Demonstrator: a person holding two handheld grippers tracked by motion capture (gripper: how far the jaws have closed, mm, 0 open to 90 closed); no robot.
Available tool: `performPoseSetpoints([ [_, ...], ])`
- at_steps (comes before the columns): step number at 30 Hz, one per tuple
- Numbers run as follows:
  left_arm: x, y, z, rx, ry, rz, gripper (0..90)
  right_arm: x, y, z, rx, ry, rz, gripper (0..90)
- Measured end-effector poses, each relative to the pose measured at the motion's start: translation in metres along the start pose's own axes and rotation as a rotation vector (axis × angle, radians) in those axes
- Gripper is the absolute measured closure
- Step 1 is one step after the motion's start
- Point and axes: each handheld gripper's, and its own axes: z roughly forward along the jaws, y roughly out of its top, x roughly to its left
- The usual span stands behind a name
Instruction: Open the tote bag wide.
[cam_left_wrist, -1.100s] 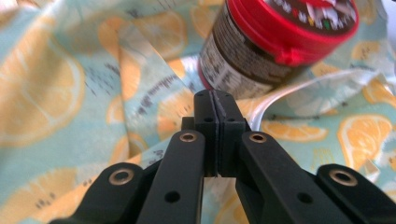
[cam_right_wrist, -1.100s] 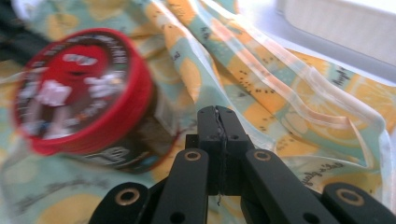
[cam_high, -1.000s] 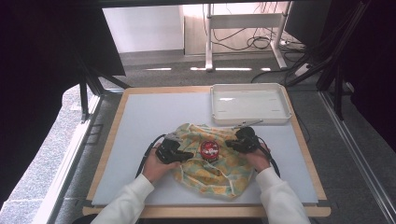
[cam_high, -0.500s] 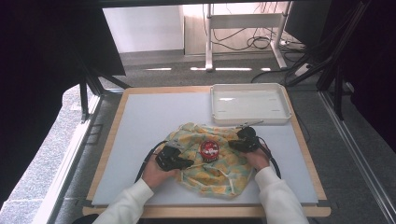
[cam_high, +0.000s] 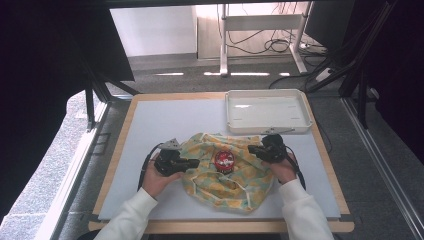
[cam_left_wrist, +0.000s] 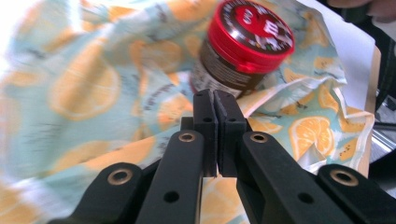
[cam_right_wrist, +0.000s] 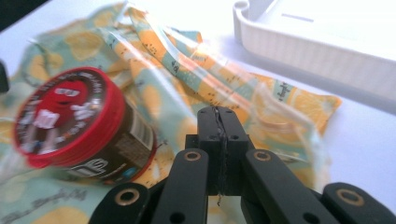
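Note:
A crumpled cloth (cam_high: 227, 190) printed with orange slices lies on the white table top near the front. A dark jar with a red lid (cam_high: 225, 160) lies tilted on its middle, also clear in the left gripper view (cam_left_wrist: 250, 32) and the right gripper view (cam_right_wrist: 65, 121). My left gripper (cam_high: 196, 162) rests at the cloth's left edge, pointing right at the jar, jaws shut (cam_left_wrist: 215, 95). My right gripper (cam_high: 250, 149) sits at the cloth's right edge, pointing left, jaws shut (cam_right_wrist: 217, 112). Nothing shows between either pair of pads. The cloth (cam_left_wrist: 84, 84) lies under both.
A shallow white tray (cam_high: 265, 127) stands at the back right of the table, just behind my right gripper, with its rim (cam_right_wrist: 299, 46) close by. The bare white mat (cam_high: 165, 120) stretches to the left and back. Wooden table edges frame it.
Both hands have drifted slightly apart, the left gripper leftward and the right gripper rightward. The jar has stayed at the cloth's middle.

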Motion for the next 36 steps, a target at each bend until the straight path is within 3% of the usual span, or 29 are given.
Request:
performPoseSetpoints([
  [6, 0.010, 0.002, -0.018, -0.034, 0.045, -0.014, 88.5, 0.007, 0.001, -0.015, -0.025, 0.016, -0.028, 88.8],
  [12, 0.021, 0.001, -0.036, -0.067, 0.090, -0.033, 87.0, 0.017, 0.005, -0.019, -0.031, 0.043, -0.069, 87.6],
  [18, 0.024, 0.001, -0.046, -0.091, 0.101, -0.045, 85.8, 0.024, 0.009, -0.027, -0.045, 0.050, -0.099, 87.0],
  [23, 0.024, 0.001, -0.047, -0.082, 0.107, -0.048, 83.1, 0.025, 0.011, -0.031, -0.055, 0.057, -0.107, 85.7],
  [25, 0.025, 0.001, -0.046, -0.083, 0.106, -0.053, 76.9, 0.025, 0.011, -0.031, -0.052, 0.065, -0.107, 83.7],
  [27, 0.025, 0.001, -0.046, -0.074, 0.118, -0.059, 65.2, 0.025, 0.011, -0.031, -0.048, 0.073, -0.108, 80.1],
  [30, 0.026, 0.002, -0.046, -0.085, 0.145, -0.080, 46.3, 0.026, 0.011, -0.032, -0.055, 0.082, -0.124, 66.2],
  [36, 0.025, 0.002, -0.048, -0.091, 0.195, -0.088, 33.8, 0.029, 0.013, -0.036, -0.072, 0.093, -0.124, 47.6],
])
